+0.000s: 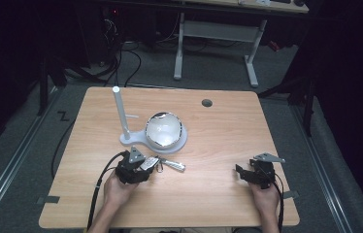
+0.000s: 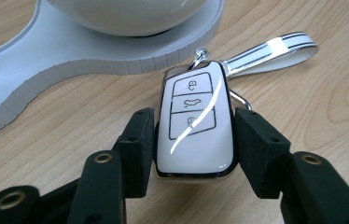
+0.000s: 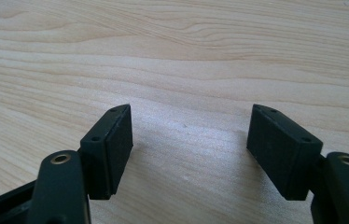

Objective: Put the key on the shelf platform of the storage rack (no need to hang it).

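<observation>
From high up, the left gripper [image 1: 143, 167] sits near the white stand [image 1: 140, 140] with its bowl [image 1: 164, 128]. The right gripper [image 1: 247, 174] rests far off to the right.

Left gripper view: the jaws squeeze a white key [image 2: 195, 125] lying on the table [image 2: 303, 116]. It looks smooth and could slip out. Its strap [image 2: 270, 51] could catch the stand. No words can be read.

Right gripper view: jaws wide apart, holding nothing.

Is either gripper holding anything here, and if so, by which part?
The left gripper pinches the white car key fob across its two long sides, near the end away from the strap. The right gripper is open, holding nothing.
</observation>
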`<state>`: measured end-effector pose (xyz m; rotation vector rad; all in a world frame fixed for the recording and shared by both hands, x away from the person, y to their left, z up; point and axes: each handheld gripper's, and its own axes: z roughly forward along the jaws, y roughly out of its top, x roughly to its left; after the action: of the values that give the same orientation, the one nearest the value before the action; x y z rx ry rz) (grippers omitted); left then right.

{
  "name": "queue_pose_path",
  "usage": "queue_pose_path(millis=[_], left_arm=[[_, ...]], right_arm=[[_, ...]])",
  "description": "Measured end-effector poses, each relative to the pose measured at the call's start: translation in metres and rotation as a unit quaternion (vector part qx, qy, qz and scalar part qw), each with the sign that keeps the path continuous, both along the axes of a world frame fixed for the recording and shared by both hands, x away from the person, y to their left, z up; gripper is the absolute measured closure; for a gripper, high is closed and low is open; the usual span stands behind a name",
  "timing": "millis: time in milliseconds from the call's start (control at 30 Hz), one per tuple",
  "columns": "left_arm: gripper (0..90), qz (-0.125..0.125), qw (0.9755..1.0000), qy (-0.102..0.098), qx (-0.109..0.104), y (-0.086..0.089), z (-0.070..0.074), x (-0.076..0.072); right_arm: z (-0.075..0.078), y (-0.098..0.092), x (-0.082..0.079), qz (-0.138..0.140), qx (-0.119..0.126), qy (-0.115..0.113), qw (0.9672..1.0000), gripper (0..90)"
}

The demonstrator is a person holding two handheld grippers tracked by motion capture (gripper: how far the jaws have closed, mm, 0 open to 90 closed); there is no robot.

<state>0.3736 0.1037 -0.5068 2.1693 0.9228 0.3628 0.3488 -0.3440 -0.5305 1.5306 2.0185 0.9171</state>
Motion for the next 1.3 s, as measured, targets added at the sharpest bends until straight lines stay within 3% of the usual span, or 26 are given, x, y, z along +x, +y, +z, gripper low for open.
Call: queue_pose_path(millis=[167, 867, 1300], left_arm=[[50.5, -0.003, 1.0000, -0.005, -0.003, 0.003, 0.007, -0.003], [50.6, 0.001, 0.9969, -0.034, -0.071, 0.023, 0.053, -0.018], [50.6, -0.004, 0.9956, -0.053, -0.078, 0.028, 0.082, -0.027]], right_arm=[[0.000, 0.000, 0.000, 0.000, -0.001, 0.000, 1.0000, 31.6], [0.000, 0.001, 0.000, 0.000, -0.004, 0.000, 1.0000, 31.6], [0.000, 0.000, 0.000, 0.000, -0.001, 0.000, 1.0000, 31.6]])
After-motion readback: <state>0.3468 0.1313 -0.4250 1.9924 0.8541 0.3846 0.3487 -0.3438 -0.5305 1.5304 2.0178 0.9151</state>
